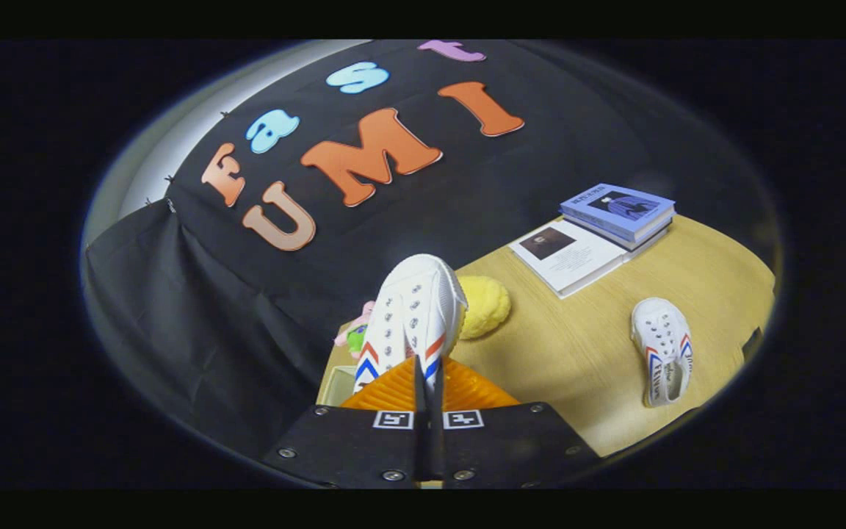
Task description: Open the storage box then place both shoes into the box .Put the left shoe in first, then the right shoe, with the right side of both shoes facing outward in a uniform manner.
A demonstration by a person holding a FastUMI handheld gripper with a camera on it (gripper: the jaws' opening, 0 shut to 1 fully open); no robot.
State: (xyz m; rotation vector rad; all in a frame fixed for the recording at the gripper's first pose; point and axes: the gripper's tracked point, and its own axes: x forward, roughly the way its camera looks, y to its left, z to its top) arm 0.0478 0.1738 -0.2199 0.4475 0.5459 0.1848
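Note:
My gripper [427, 383] is shut on a white canvas shoe [412, 312] with red and blue chevron stripes. The shoe is held up off the table, its toe pointing away from me and its laces facing me. A thin part of it is pinched between the fingers, whose pads look pressed together. The second matching shoe [662, 349] lies on the wooden table [577, 367], to the right of the fingers, toe away, opening toward me. A pale box edge [333, 386] shows just left of the fingers, under the held shoe; its lid is hidden.
A yellow fluffy object [485, 305] sits just beyond the held shoe on the right. A pink and green toy [355, 332] peeks out on its left. A flat booklet [568, 256] and a stack of blue books [620, 211] lie at the table's far side.

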